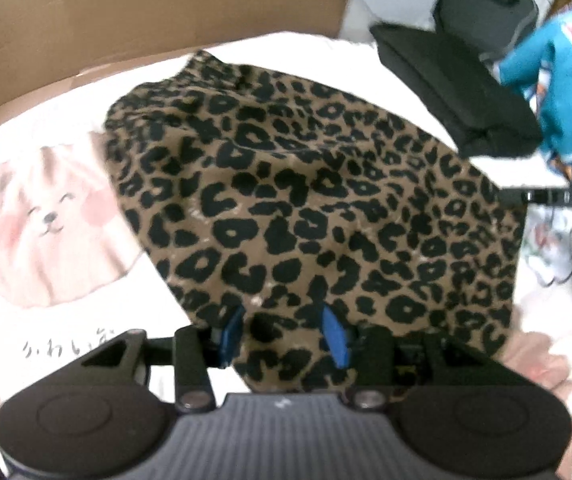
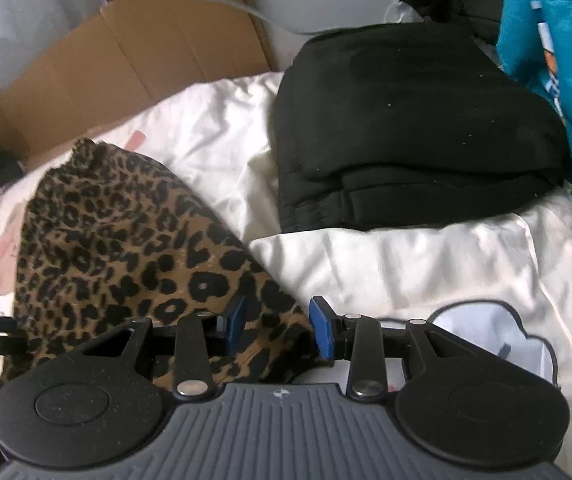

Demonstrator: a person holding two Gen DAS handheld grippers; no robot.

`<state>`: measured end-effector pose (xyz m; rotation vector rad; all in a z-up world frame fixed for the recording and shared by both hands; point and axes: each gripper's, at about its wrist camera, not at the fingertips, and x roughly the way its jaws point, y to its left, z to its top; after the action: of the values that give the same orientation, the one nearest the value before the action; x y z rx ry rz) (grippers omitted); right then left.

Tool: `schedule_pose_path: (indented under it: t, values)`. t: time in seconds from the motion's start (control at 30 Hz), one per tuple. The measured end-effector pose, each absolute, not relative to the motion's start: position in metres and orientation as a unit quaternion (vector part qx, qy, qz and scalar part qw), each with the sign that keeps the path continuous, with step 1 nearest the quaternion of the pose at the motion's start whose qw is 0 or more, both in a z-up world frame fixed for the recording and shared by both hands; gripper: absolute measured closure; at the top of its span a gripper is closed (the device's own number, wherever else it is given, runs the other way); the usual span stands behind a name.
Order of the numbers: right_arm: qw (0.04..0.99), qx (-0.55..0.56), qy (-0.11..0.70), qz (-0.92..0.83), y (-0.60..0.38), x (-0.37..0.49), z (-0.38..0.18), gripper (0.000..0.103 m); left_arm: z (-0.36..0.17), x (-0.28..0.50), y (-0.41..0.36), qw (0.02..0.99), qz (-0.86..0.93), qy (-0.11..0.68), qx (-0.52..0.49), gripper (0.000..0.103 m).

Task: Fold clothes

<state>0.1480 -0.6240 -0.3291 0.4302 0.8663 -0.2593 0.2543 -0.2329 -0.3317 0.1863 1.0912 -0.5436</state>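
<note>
A leopard-print garment (image 1: 310, 200) lies spread on a white bedsheet (image 1: 65, 312) with a cartoon dog print. My left gripper (image 1: 283, 334) stands with its blue fingers (image 1: 336, 336) apart, the garment's near edge lying between them. In the right wrist view the same garment (image 2: 125, 240) lies at the left, and my right gripper (image 2: 279, 326) has its blue pads (image 2: 322, 330) apart around the garment's near right corner. Whether either one pinches the cloth is not clear.
A folded black garment (image 2: 414, 128) lies on the sheet (image 2: 426, 264) at the back right; it also shows in the left wrist view (image 1: 454, 88). A teal printed garment (image 2: 558, 80) is at the far right. Flattened cardboard (image 2: 133, 60) stands behind the bed.
</note>
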Motion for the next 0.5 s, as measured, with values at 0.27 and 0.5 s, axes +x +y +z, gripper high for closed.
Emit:
schedule_pose_path:
  t: [0.27,0.5]
  values:
    - [0.872,0.249,0.401,-0.129,-0.615,0.127,-0.324,0.061,-0.313,0.237,-0.214,0.832,-0.218,0.509,0.019,0.057]
    - [0.851,0.29,0.414,-0.14,-0.614,0.117,-0.339,0.06,-0.337,0.22,-0.207,0.819,-0.194,0.54,0.006,0.057]
